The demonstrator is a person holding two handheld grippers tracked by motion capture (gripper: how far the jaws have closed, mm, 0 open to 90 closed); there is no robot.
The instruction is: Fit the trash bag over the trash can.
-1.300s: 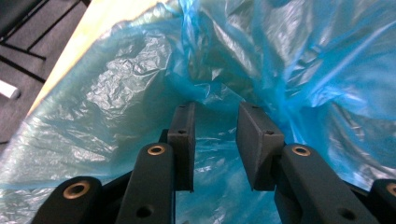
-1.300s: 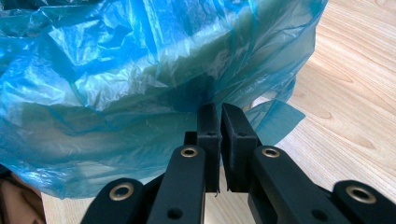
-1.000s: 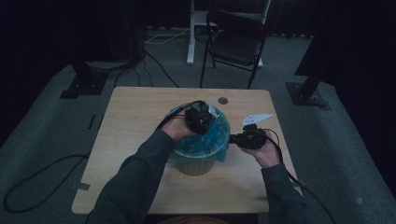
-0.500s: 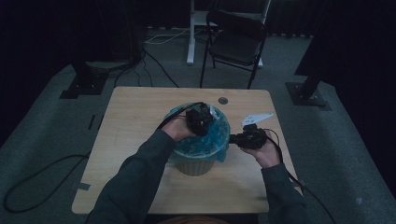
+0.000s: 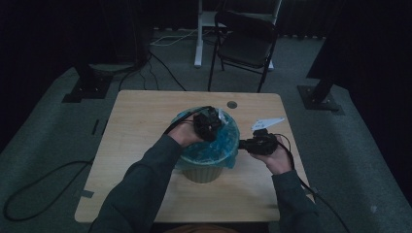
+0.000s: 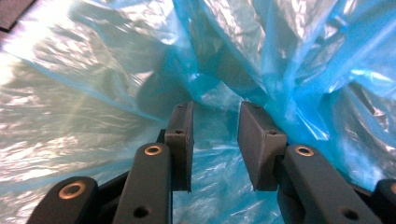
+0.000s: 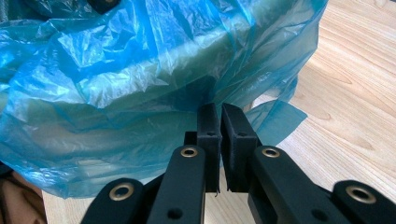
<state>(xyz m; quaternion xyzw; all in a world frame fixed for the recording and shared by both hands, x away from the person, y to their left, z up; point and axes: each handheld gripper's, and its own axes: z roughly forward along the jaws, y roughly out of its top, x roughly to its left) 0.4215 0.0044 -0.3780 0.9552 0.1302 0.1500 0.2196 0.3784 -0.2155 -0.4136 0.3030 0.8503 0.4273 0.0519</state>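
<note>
My right gripper pinches crinkled blue plastic bag mid-frame. My left gripper, just widening, gapes inside the round bin.

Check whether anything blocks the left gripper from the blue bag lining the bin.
Nothing visible does. The left gripper is already down inside the blue bag, its jaws apart with only loose film around and between them. The right gripper is shut on the bag's overhang at the bin rim.
</note>
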